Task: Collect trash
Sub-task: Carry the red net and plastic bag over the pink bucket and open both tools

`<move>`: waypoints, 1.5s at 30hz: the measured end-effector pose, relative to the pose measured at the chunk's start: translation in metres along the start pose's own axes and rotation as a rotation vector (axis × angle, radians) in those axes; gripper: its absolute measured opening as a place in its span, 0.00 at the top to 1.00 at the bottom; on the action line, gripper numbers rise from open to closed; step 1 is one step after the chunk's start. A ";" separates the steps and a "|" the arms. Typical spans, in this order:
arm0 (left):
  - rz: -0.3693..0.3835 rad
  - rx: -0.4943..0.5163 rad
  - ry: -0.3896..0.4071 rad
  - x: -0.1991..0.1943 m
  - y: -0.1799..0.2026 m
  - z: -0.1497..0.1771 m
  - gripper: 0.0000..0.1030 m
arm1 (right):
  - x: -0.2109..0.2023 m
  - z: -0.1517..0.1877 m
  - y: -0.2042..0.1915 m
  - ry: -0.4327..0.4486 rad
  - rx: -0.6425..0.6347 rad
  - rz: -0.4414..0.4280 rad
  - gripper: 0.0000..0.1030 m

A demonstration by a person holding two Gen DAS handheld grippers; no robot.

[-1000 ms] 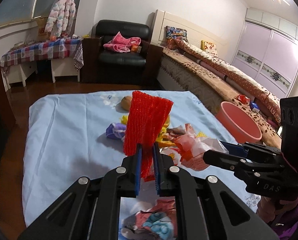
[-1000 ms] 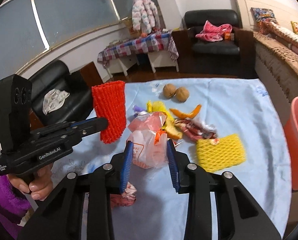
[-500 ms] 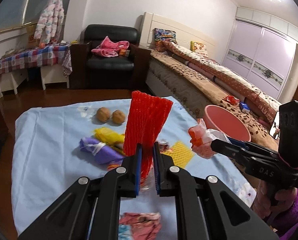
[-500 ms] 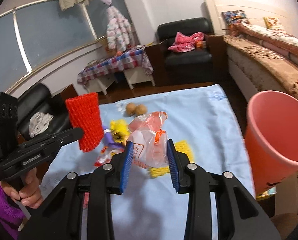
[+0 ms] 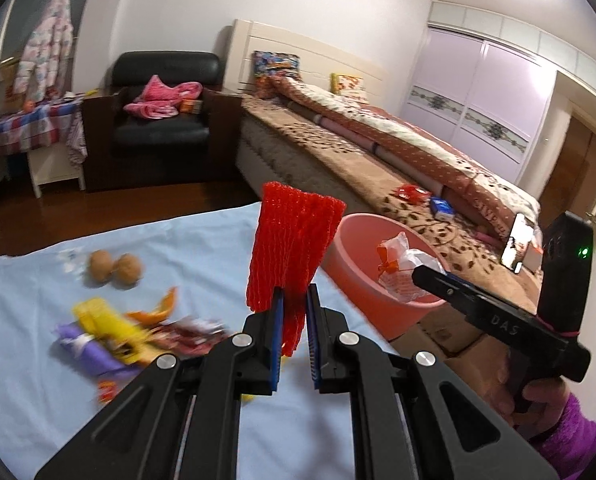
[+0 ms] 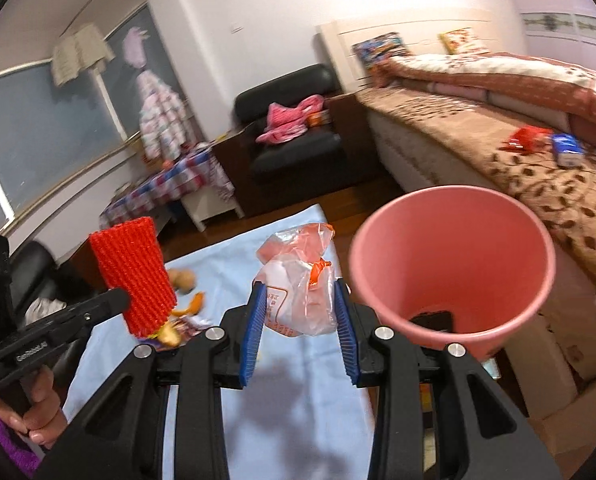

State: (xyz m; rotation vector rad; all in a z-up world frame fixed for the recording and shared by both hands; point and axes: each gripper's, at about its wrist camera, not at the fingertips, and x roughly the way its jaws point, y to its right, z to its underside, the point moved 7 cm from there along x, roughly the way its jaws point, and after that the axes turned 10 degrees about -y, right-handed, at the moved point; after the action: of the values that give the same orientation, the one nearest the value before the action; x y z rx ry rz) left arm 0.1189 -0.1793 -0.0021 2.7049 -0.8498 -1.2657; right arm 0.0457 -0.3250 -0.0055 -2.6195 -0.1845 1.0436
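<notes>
My left gripper [image 5: 293, 300] is shut on a red foam net sleeve [image 5: 293, 248], which stands upright above the blue-clothed table [image 5: 177, 240]. My right gripper [image 6: 301, 296] is shut on a crumpled clear and orange plastic bag [image 6: 302, 280], held just left of the pink bin [image 6: 454, 264]. In the left wrist view the bag [image 5: 402, 268] hangs over the pink bin [image 5: 362, 280] at the table's right edge. In the right wrist view the red sleeve [image 6: 131, 276] is at the left.
Loose trash lies on the cloth: two walnuts [image 5: 115, 268], orange peel [image 5: 161, 308], yellow and purple wrappers [image 5: 97, 332]. A dark object [image 6: 434, 322] lies in the bin's bottom. A bed [image 5: 398, 168] stands behind the bin, cardboard boxes [image 6: 570, 364] beside it, a black armchair [image 5: 161, 120] beyond.
Both grippers have swung right, away from the trash pile toward the pink bin, each keeping its load. The bag now hangs beside and over the bin's rim.
</notes>
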 end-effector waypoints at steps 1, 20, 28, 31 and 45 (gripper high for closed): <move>0.012 0.008 -0.002 0.005 0.008 -0.005 0.90 | -0.002 -0.001 0.008 0.008 0.012 0.011 0.66; 0.129 0.167 -0.107 0.120 0.128 -0.046 0.90 | -0.002 -0.010 0.115 0.048 0.156 0.144 0.66; 0.135 0.120 -0.144 0.139 0.130 -0.047 0.57 | 0.003 -0.006 0.122 0.035 0.161 0.158 0.66; 0.129 0.120 -0.126 0.133 0.127 -0.050 0.56 | 0.004 -0.005 0.123 0.036 0.164 0.161 0.66; 0.135 0.021 -0.081 0.091 0.095 -0.047 0.49 | 0.008 -0.010 0.122 0.041 0.187 0.141 0.53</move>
State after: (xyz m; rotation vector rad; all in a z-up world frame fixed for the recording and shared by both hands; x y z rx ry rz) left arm 0.1562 -0.3137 -0.0102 2.5768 -1.0402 -1.3527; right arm 0.0591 -0.4404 -0.0449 -2.5107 0.1039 0.9984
